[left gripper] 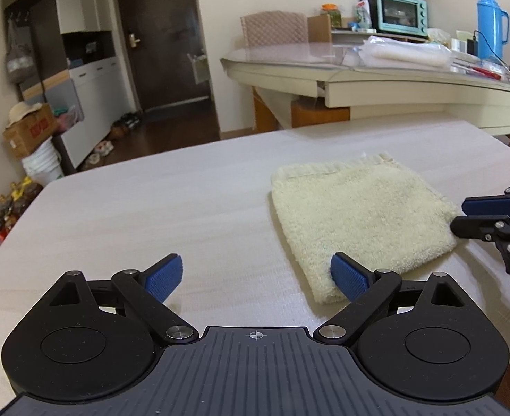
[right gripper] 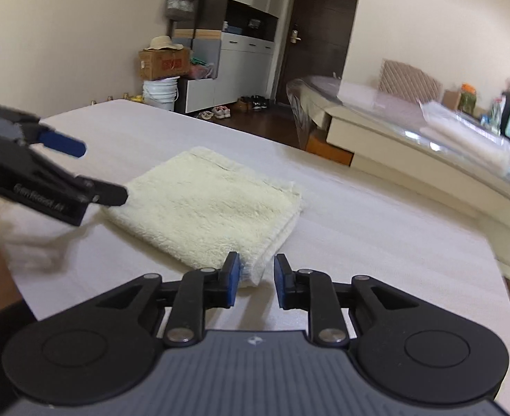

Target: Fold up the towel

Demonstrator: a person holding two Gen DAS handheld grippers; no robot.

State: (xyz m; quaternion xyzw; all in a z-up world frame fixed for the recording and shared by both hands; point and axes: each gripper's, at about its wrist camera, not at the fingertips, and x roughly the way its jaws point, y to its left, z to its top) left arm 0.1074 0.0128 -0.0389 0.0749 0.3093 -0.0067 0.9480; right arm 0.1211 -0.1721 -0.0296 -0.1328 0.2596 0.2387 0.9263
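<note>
A cream towel [left gripper: 362, 222] lies folded into a thick square on the pale table [left gripper: 171, 215]. My left gripper [left gripper: 256, 275] is wide open and empty, just off the towel's near left corner, its right pad [left gripper: 348, 277] over the towel's edge. My right gripper [right gripper: 256, 279] is partly open and empty, its jaws straddling the towel's [right gripper: 213, 204] near corner without closing on it. The right gripper also shows in the left wrist view [left gripper: 480, 215] at the towel's right edge. The left gripper shows in the right wrist view [right gripper: 95, 170] at the towel's left side.
A cluttered side table [left gripper: 393, 79] with a teal oven [left gripper: 400, 12] and blue flask [left gripper: 491, 24] stands beyond the far edge. Boxes, buckets and bottles [left gripper: 29, 159] stand on the floor to the left. The table's right edge [right gripper: 508, 294] is near my right gripper.
</note>
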